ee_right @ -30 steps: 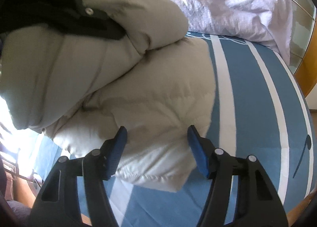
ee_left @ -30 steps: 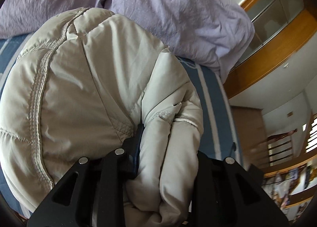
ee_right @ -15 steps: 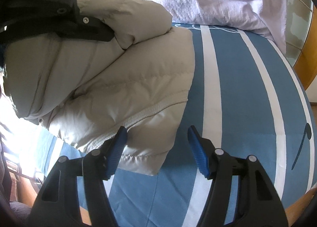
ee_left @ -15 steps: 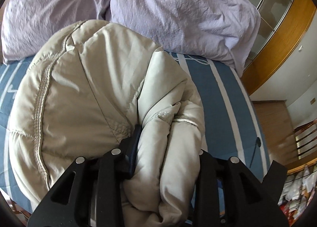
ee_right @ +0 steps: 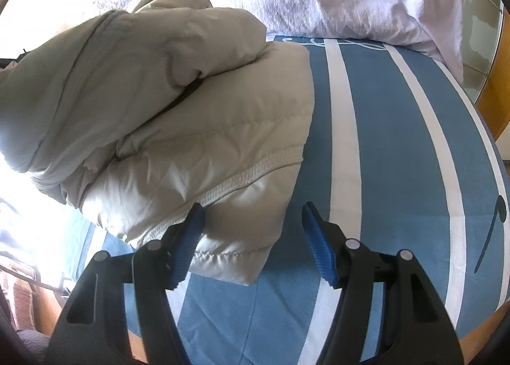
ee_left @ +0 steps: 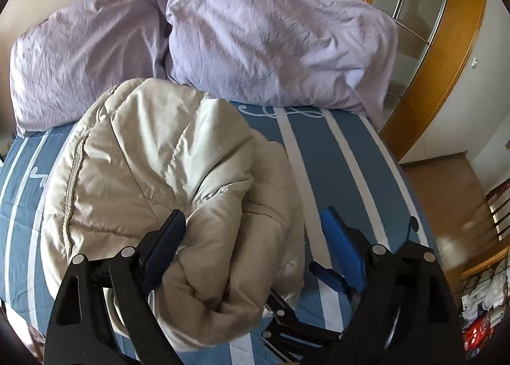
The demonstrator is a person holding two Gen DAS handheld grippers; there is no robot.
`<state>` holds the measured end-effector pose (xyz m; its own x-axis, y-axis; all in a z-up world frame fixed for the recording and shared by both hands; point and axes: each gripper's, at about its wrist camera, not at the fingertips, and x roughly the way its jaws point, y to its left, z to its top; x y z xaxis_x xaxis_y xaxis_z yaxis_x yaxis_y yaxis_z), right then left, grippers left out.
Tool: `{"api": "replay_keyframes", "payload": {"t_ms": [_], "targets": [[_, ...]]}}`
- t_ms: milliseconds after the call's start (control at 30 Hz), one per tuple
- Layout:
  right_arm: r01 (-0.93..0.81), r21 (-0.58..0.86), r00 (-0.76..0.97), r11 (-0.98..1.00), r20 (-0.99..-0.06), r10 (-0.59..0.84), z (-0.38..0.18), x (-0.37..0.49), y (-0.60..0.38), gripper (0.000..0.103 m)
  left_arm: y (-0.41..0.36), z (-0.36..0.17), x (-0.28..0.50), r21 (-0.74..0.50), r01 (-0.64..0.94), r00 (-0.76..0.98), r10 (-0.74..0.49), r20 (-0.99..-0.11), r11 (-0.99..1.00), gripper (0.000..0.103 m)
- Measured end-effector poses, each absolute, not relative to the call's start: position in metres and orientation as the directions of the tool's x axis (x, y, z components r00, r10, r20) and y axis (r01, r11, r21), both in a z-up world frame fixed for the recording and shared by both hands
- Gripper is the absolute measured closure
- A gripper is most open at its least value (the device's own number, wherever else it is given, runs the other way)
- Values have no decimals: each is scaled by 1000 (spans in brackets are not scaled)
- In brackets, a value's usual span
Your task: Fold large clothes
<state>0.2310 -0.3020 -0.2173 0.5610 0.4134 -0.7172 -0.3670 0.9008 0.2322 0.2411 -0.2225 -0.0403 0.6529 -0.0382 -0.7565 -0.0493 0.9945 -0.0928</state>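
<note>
We see the beige puffer jacket (ee_left: 153, 180) bunched mid-left of the frame on the blue striped bed (ee_left: 344, 173), below the lilac pillows (ee_left: 261, 46). Left gripper (ee_left: 255, 231) jaws just spread wide, a jacket fold loose between them. Right gripper (ee_right: 251, 237) jaws apart, empty, at the jacket's hem corner.

Bare striped sheet (ee_right: 392, 148) right of jacket (ee_right: 191, 129)
</note>
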Motion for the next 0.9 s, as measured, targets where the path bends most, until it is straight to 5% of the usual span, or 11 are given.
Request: {"api": "replay_keyframes", "payload": {"t_ms": [433, 900], "targets": [[-359, 236, 568, 903, -713, 412, -216, 229, -304, 40, -157, -10, 215, -149, -173, 695, 13, -719, 974, 15], [-349, 242, 570, 906, -713, 409, -215, 230, -311, 40, -142, -54, 208, -155, -235, 633, 30, -774, 959, 13]]}}
